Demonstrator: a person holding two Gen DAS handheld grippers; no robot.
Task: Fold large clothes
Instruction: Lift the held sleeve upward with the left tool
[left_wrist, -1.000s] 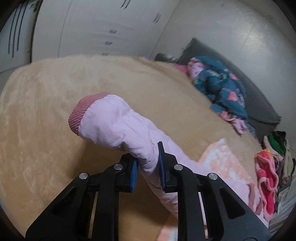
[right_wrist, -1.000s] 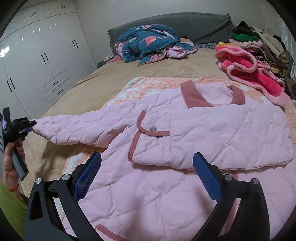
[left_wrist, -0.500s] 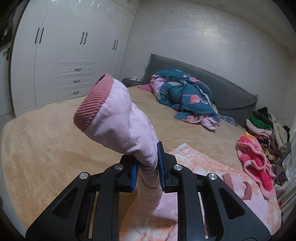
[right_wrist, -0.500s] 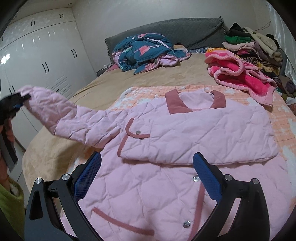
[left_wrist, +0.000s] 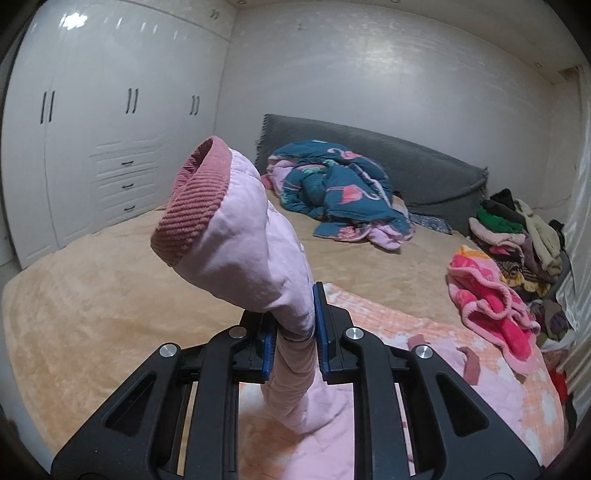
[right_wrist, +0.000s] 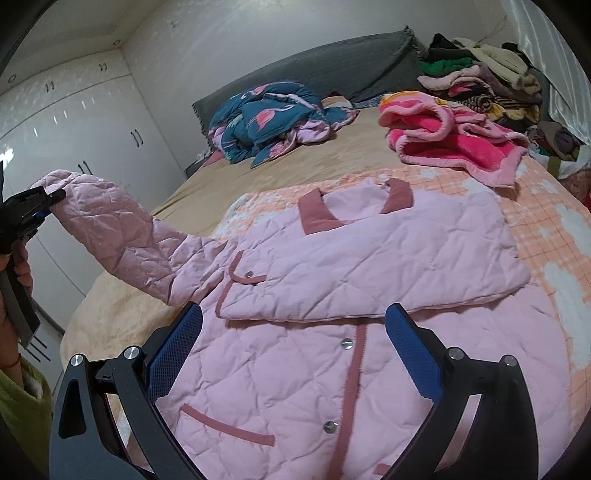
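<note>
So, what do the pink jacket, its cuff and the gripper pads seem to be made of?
Jacket: probably thin padded woven cloth, matte, judging by the diamond quilting and soft creases. Cuff: looks like ribbed knit or corduroy, dusty rose, with clear parallel ridges. Pads: likely blue rubber or plastic, with a fine dotted grid texture.

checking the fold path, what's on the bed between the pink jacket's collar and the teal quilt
In the right wrist view, only bare bedding: the checked peach blanket under the jacket, then tan bedspread up to the quilt.
</note>
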